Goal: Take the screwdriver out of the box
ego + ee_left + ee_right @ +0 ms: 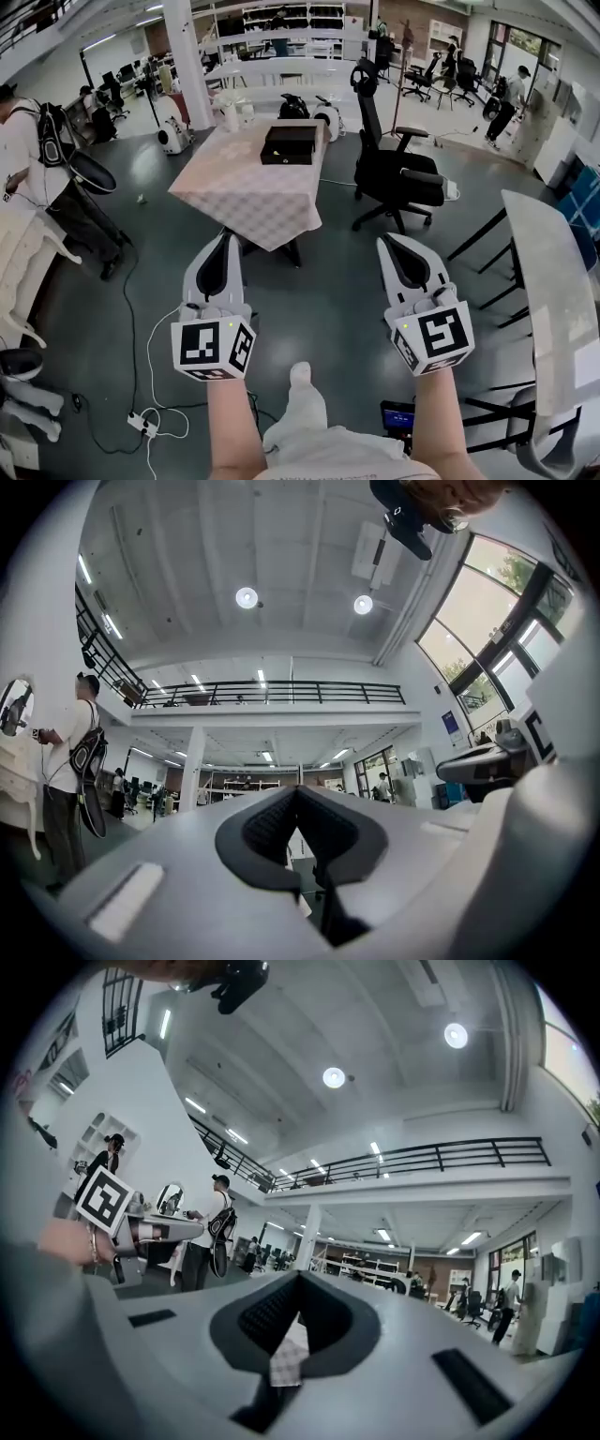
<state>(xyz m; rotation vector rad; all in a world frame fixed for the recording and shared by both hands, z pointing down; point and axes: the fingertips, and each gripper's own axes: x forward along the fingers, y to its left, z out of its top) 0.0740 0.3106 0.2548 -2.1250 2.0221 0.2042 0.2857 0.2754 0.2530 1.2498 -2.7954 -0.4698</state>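
A dark closed box lies on a table covered with a checked cloth, several steps ahead of me. No screwdriver shows in any view. My left gripper and right gripper are held out side by side above the grey floor, well short of the table. Both have their tips together and hold nothing. In the left gripper view the left gripper points slightly up at the hall. Through the gap behind the right gripper tips, a patch of the checked cloth shows.
A black office chair stands right of the table. A long white table runs along the right edge. A person stands at the left. A power strip with cables lies on the floor near my feet.
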